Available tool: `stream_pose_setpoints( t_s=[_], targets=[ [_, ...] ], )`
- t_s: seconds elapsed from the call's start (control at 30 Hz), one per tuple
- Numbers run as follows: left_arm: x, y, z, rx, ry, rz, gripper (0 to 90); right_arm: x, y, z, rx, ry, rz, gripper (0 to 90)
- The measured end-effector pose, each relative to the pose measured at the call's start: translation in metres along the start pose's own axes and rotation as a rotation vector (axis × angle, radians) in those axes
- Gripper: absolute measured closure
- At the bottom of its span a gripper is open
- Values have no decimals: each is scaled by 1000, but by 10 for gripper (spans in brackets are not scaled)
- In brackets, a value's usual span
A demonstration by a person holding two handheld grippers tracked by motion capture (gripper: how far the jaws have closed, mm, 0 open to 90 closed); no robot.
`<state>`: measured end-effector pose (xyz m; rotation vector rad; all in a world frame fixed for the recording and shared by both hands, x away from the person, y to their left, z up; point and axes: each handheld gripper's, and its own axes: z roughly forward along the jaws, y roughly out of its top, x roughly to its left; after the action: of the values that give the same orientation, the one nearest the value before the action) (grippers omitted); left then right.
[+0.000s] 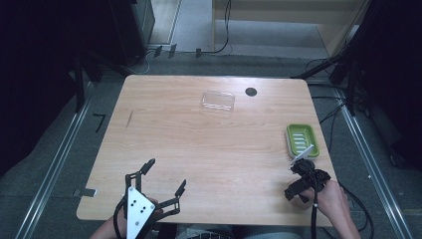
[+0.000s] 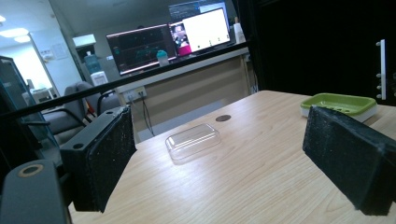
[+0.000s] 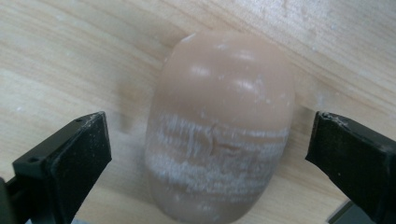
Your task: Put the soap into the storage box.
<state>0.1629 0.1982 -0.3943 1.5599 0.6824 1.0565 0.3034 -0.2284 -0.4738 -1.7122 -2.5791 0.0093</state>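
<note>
The right gripper (image 1: 302, 189) sits at the lower right of the high view, near the front right corner of the desk (image 1: 199, 149), with the person's right hand (image 1: 331, 199) behind it. In the right gripper view, its two black jaws stand spread, one at the lower left of the frame and one at the right edge. The bar of soap (image 3: 219, 126) lies between them at frame centre, flat on the wood. A clear gap shows on each side of the bar; neither jaw touches it. The bar is beige and rounded, with a band of whitish scuff marks across its lower half.

The left gripper (image 1: 163, 177) sits at the lower left of the high view, over the front edge of the desk, released, jaws wide apart and holding nothing. In the left gripper view, its pads (image 2: 105, 163) frame the desk surface ahead.

The green soap dish (image 1: 301, 140) rests at the right edge of the desk in the high view, just above the right gripper, and at the upper right of the left gripper view. The clear plastic lid (image 1: 218, 101) lies at upper centre of the desk, well apart from both grippers. A dark cable grommet (image 1: 251, 91) sits just to the right of the lid.
</note>
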Motion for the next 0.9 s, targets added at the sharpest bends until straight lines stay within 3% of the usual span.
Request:
stream_pose_setpoints(
  t_s=[0.07, 0.27, 0.53, 0.9],
  targets=[
    [0, 0, 0, 0, -1, 0, 99, 0, 1, 1, 1, 1, 3, 0],
    [0, 0, 0, -1, 0, -1, 99, 0, 1, 0, -25, 0, 6, 144],
    [0, 0, 0, -2, -1, -1, 99, 1, 0, 1, -16, 1, 7, 167],
    [0, 0, 0, -2, 0, -1, 99, 0, -1, -1, -18, -28, 5, 282]
  ],
)
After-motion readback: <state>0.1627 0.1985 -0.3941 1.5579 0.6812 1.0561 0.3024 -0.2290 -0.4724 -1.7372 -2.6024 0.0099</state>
